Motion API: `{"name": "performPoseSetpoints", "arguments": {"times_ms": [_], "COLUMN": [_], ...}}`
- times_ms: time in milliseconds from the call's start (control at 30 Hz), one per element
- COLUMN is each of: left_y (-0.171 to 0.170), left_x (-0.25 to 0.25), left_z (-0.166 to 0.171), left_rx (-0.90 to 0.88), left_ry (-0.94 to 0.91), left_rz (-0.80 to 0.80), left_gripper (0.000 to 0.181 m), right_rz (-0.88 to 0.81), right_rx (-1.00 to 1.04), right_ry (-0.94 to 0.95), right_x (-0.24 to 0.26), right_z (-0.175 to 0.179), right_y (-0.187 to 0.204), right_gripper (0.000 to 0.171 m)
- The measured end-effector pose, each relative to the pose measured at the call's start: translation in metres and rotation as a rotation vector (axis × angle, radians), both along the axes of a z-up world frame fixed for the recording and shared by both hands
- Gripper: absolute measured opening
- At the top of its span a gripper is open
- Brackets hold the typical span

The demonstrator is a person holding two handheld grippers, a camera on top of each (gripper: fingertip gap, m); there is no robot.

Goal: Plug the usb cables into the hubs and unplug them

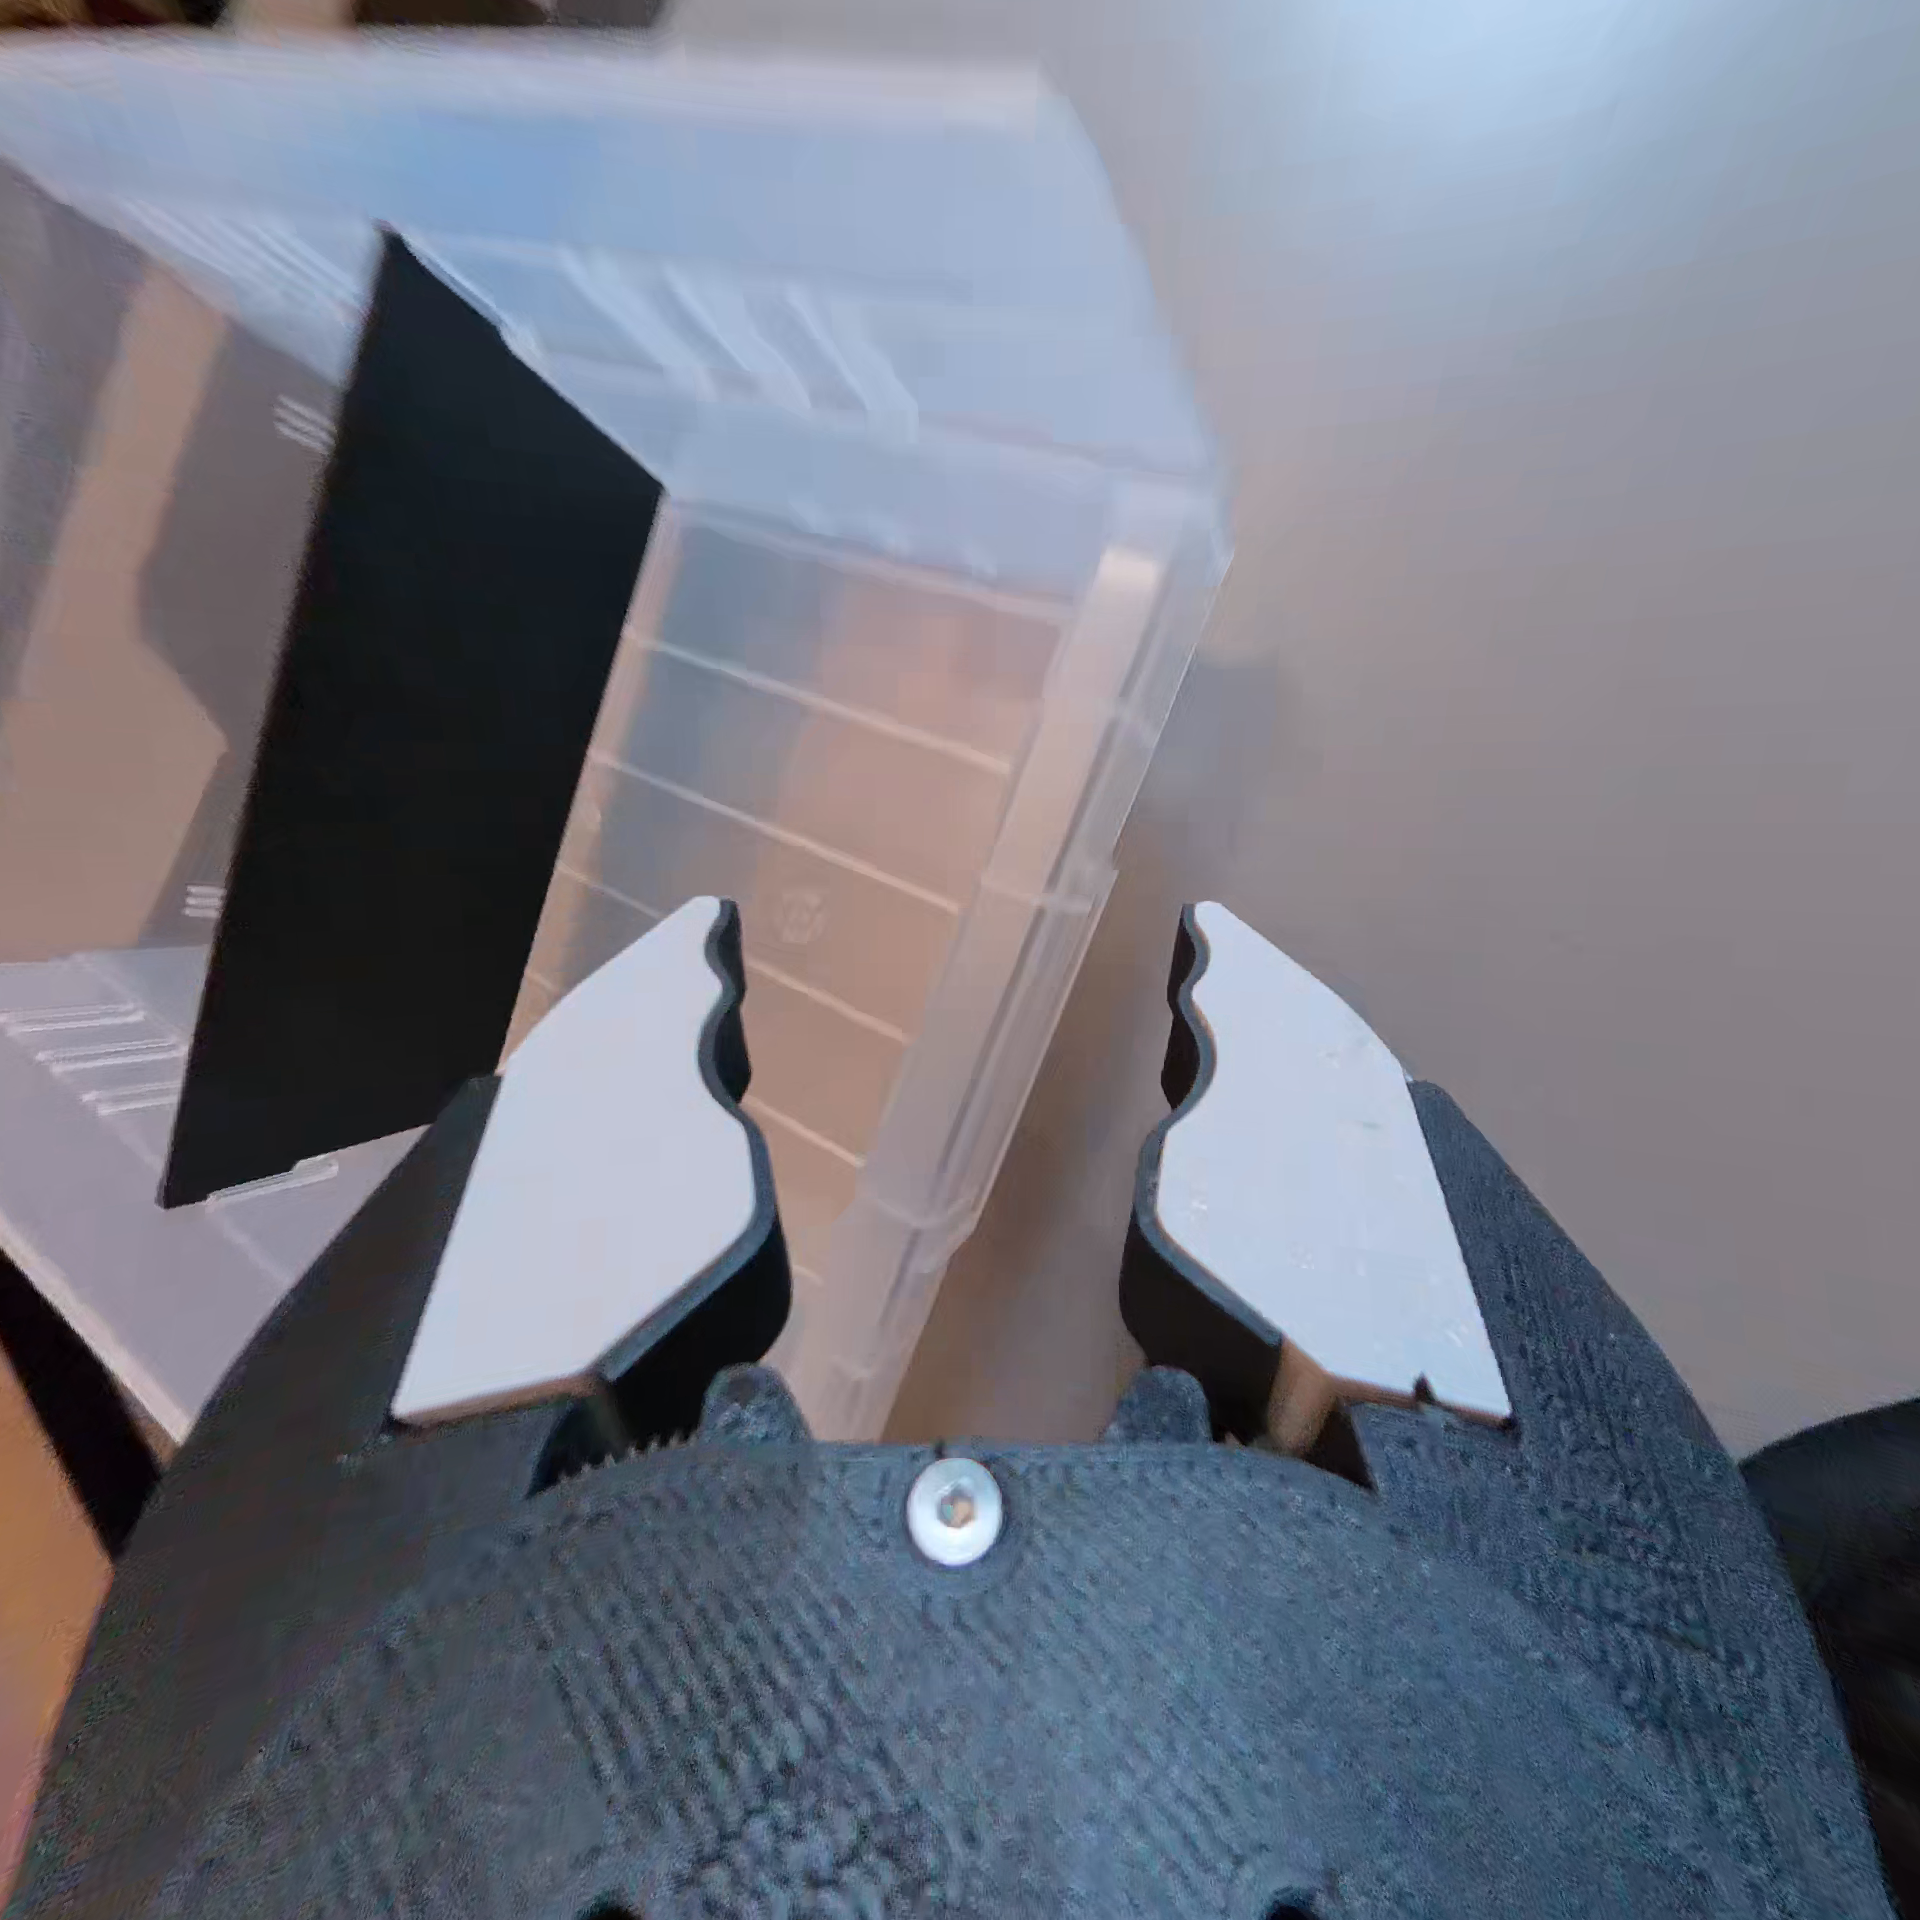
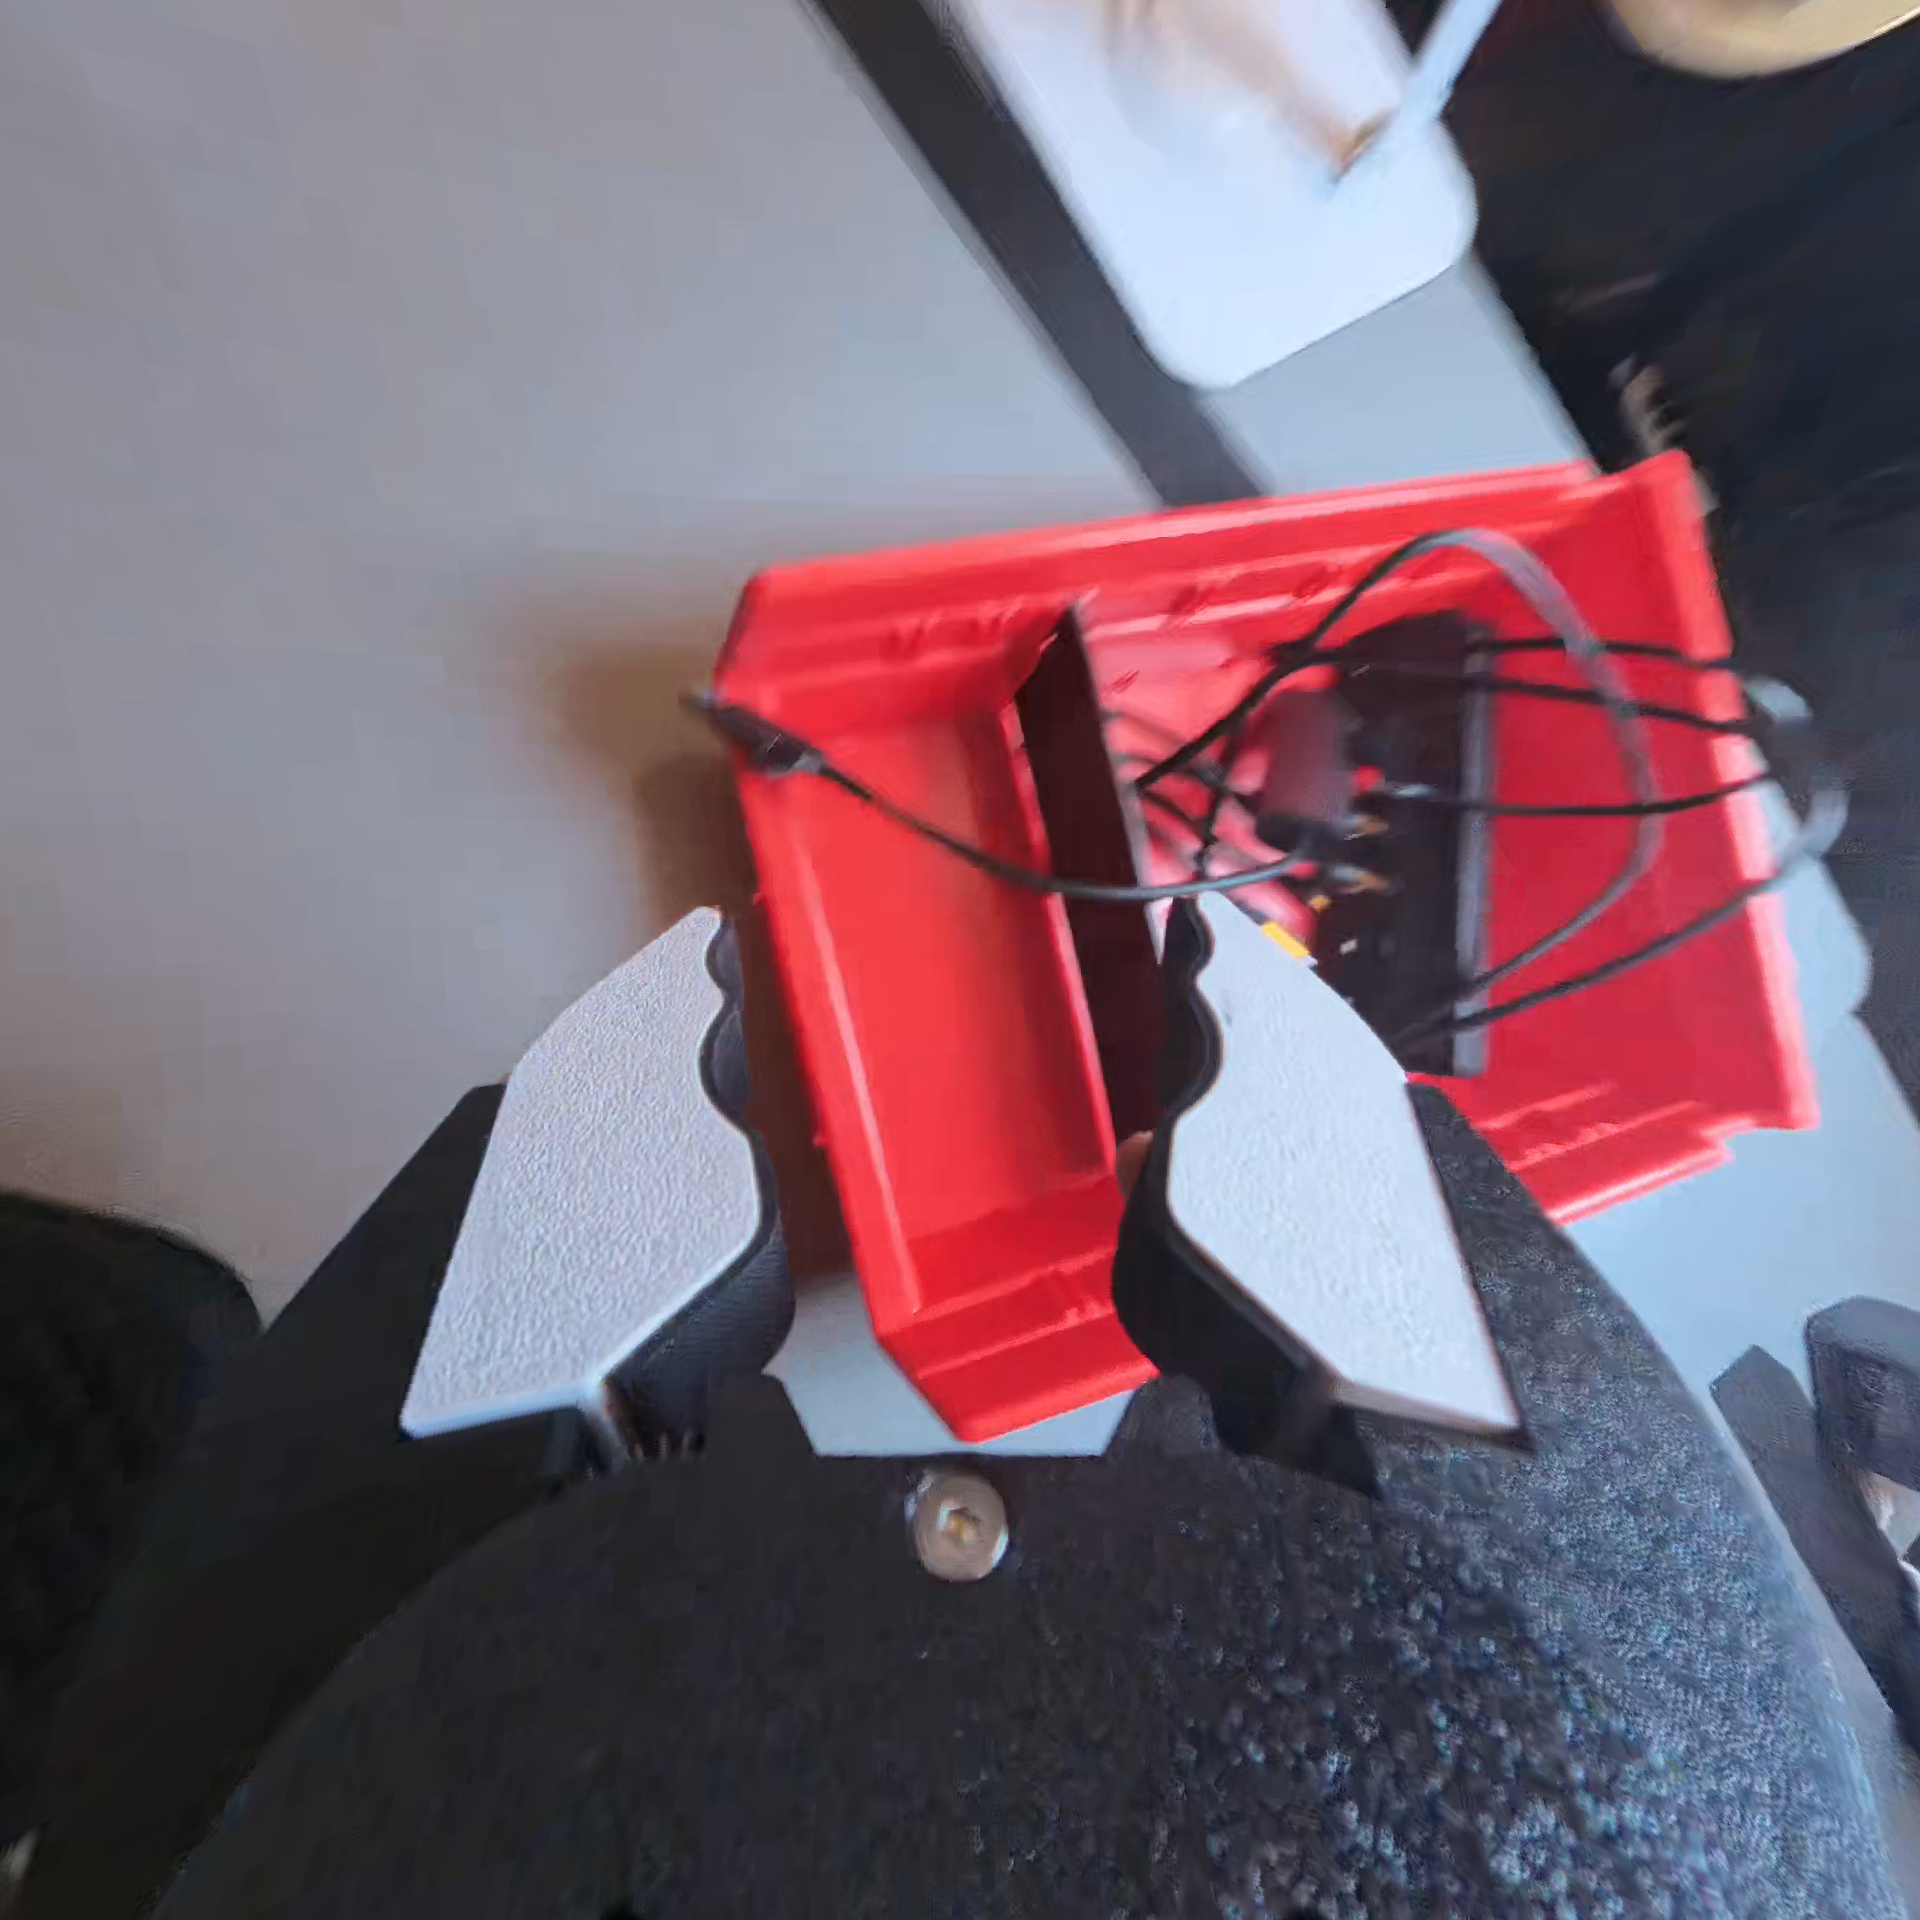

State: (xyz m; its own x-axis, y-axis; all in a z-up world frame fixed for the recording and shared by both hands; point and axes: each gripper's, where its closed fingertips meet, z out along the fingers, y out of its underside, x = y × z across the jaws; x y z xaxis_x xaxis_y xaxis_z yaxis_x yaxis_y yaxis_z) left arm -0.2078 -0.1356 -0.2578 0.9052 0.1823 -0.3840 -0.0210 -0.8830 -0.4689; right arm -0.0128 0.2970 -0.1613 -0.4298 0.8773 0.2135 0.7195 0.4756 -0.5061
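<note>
Right gripper [image 2: 956, 935] hanging just over red bin [image 2: 935, 1091], jaws wide, holding nothing. Black cables [image 2: 1558, 800] and dark hub [image 2: 1382, 831] lying tangled inside red bin, past black divider [image 2: 1081, 821] — blurry, so cannot tell what is plugged. Left gripper [image 1: 961, 930] away from red bin, jaws wide, empty, facing clear box [image 1: 831, 727]. Step looking like reaching in — next move needing one cable end pinched.

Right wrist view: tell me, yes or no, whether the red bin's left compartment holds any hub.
No: the red bin's left compartment is bare, crossed only by a black cable.
</note>
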Motion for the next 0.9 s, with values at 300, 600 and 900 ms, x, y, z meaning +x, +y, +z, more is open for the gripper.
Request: {"name": "performPoseSetpoints", "arguments": {"times_ms": [300, 600, 900], "left_y": [0.037, 0.158, 0.192], "left_x": [0.004, 0.079, 0.151], "left_z": [-0.033, -0.029, 0.049], "left_rx": [-0.163, -0.111, 0.392], "left_ry": [0.033, 0.203, -0.079], "left_rz": [-0.232, -0.581, -0.549], "left_gripper": [0.029, 0.031, 0.049], "right_rz": [0.243, 0.519, 0.178], "right_rx": [0.374, 0.432, -0.135], "right_ry": [-0.070, 0.087, 0.467], "right_x": [0.009, 0.080, 0.152], "right_z": [-0.100, -0.085, 0.003], "right_y": [-0.025, -0.155, -0.188], "right_gripper": [0.023, 0.019, 0.028]}}
